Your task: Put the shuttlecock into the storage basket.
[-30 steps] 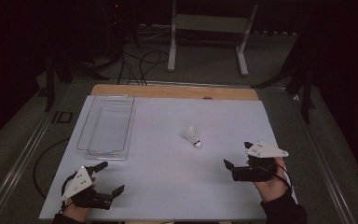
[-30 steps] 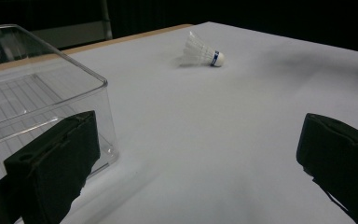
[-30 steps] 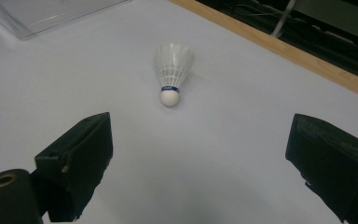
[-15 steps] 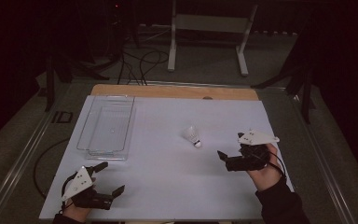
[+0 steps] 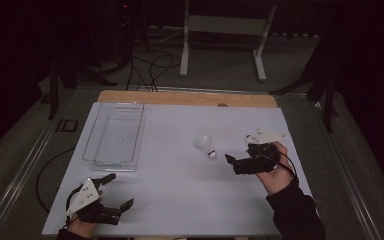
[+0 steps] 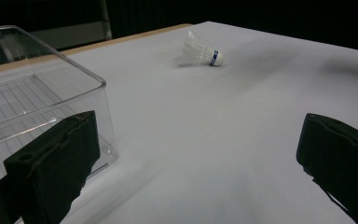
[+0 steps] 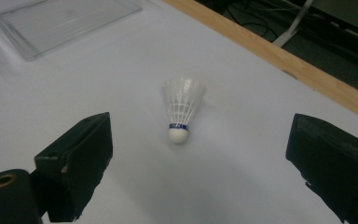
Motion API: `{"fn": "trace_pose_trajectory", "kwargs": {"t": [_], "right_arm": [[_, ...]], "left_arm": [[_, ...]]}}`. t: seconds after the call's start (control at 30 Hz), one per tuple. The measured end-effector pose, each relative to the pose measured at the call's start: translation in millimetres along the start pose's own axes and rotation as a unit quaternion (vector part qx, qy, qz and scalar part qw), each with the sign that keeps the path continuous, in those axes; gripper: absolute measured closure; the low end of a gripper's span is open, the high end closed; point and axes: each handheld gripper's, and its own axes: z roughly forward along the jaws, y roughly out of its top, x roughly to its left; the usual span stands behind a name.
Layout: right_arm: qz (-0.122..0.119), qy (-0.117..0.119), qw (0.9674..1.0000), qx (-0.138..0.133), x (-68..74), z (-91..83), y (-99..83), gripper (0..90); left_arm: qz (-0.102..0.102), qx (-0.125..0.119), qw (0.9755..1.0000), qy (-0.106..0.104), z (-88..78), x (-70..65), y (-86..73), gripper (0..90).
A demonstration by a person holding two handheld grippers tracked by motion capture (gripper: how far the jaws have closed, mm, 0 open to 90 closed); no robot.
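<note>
Right gripper view, right gripper (image 7: 200, 154) spread wide, empty, shuttlecock (image 7: 182, 112) lying just ahead, untouched

You are working at a white table (image 5: 180, 200) with a wooden strip along its far edge. A clear bin (image 5: 114, 135) is sitting near its far-left corner, and a shuttlecock (image 5: 206, 145) is lying right of centre.
</note>
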Motion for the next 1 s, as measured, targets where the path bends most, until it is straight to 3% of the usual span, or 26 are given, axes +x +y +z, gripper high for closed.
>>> {"fn": "trace_pose_trajectory", "kwargs": {"t": [0.33,0.57,1.0], "right_arm": [[0.012,0.015,0.9998,0.002,-3.1,10.0,15.9,7.3],[0.007,0.021,0.9997,0.014,-2.1,20.0,21.7,7.2],[0.022,0.036,0.9973,0.061,-5.9,47.1,25.8,7.3]], "left_arm": [[0.000,0.000,1.0000,0.000,0.0,0.1,0.0,0.0],[0.000,0.000,1.0000,-0.001,-0.1,0.0,0.0,0.0],[-0.001,-0.002,1.0000,-0.002,-0.1,0.1,-0.1,0.0]]}}
